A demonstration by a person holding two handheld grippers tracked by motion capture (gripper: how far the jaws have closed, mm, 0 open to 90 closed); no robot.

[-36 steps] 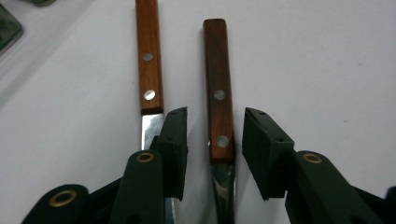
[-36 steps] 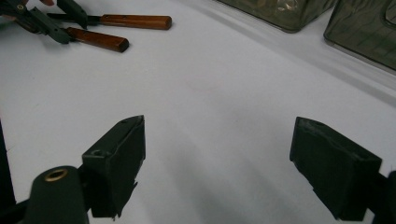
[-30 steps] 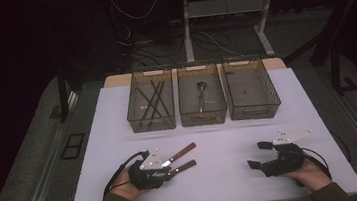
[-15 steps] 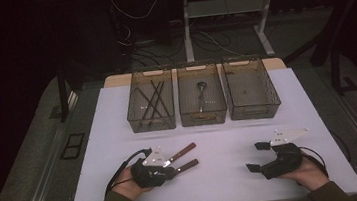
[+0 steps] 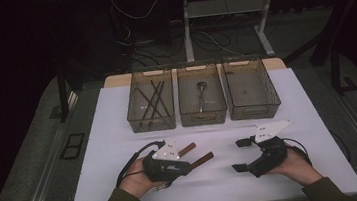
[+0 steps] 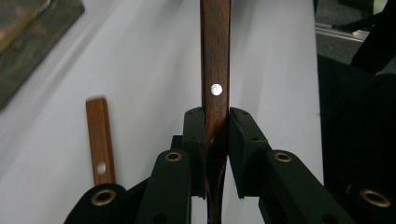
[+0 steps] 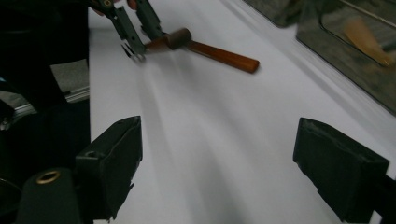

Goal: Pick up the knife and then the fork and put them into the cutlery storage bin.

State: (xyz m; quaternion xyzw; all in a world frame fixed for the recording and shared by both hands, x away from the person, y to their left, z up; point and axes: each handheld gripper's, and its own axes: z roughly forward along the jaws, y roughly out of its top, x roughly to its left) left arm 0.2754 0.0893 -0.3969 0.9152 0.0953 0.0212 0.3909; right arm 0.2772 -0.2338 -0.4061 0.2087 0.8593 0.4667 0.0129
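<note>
**Wooden-handled utensil clamped in the left gripper, a second one lying beside it**

The left gripper (image 5: 185, 164) is clenched on a wooden-handled utensil (image 6: 215, 70); in the left gripper view the two black pads press against the flat sides of the dark brown handle, just behind its bright metal rivet. The handle sticks out past the jaws, pointing toward the right gripper (image 5: 240, 154). A second wooden handle (image 5: 187, 149) sits close beside the left gripper, on the side facing the bins; in the left gripper view it seems to rest on the white table (image 5: 120, 137), with a hole near its end.

The right gripper is released, its jaws spread wide with nothing between them, and it is well apart from the left gripper across bare tabletop.

Beyond the left gripper stand three clear bins in a row: the left bin (image 5: 150, 106) holds several thin dark sticks, the middle bin (image 5: 202, 100) holds a spoon-like utensil, and the right bin (image 5: 251, 94) looks empty.

The held utensil looks stiff, light and sturdy. Its smooth handle may twist or slide in the pads, and the working end, hidden behind the jaws, is likely heavier. Holding near the rivet, across the flat faces, seems the safest place.
</note>
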